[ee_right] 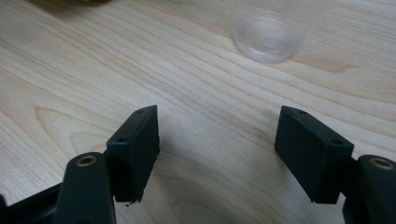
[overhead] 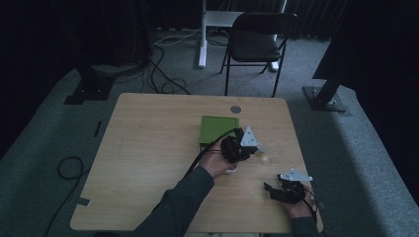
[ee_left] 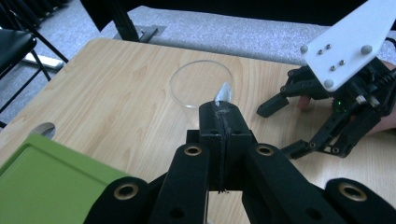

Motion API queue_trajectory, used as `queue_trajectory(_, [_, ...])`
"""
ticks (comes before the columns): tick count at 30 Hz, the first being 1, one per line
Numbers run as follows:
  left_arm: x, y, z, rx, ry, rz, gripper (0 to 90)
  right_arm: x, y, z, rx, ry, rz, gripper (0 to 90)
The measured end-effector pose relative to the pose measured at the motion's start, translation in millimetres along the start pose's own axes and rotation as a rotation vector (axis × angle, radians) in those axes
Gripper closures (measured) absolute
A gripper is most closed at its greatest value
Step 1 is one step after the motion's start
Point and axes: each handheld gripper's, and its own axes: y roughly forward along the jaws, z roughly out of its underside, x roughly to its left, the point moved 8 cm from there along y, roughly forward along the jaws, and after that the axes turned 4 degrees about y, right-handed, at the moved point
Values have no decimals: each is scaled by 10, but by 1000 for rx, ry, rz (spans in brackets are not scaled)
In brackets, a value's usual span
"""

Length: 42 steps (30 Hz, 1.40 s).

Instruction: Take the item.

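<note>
My left gripper (ee_left: 219,119) has its 2 black jaws pressed flat together on a thin, clear sliver of something (ee_left: 223,93), a shiny pointed tip that pokes out just above the pads. I cannot tell for sure what it is; it looks like a scrap of clear film or the bowl of a small plastic spoon. I hold it pinched at its lower end so the free tip points out toward the clear cup (ee_left: 201,83), which I judge is where the piece is meant to go.

The cup stands upright just beyond my jaws, near the right edge of the tabletop (overhead: 148,148). It is round, thin-walled and see-through, so the wood grain shows straight through it. From my right gripper (ee_right: 217,140) its ribbed round base (ee_right: 266,35) sits ahead on the pale board.

That right gripper rests low by the front right corner with its 2 jaws wide apart and nothing between them, only bare wood. I judge it waits there ready to steady the light cup, which could tip or slide easily. In the left gripper view it (ee_left: 299,126) lies beside the cup, its white 3-cornered plate on top.

A flat green tray (overhead: 218,128) with rounded corners, matt and smooth, lies behind my left hand (overhead: 215,163) toward the back edge
</note>
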Motion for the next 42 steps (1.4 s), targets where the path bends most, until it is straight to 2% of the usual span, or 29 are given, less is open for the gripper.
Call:
queue_trajectory(8, [15, 68, -117, -9, -4, 8, 900, 4, -1, 1, 1, -2, -3, 300])
queue_trajectory(17, [8, 176, -193, 17, 18, 12, 900, 3, -2, 3, 1, -8, -3, 300])
queue_trajectory(25, [43, 255, -244, 29, 17, 15, 900, 4, -4, 3, 2, -9, -4, 301])
queue_trajectory(42, [127, 374, -490, 14, 11, 7, 900, 9, -8, 8, 5, -11, -7, 301])
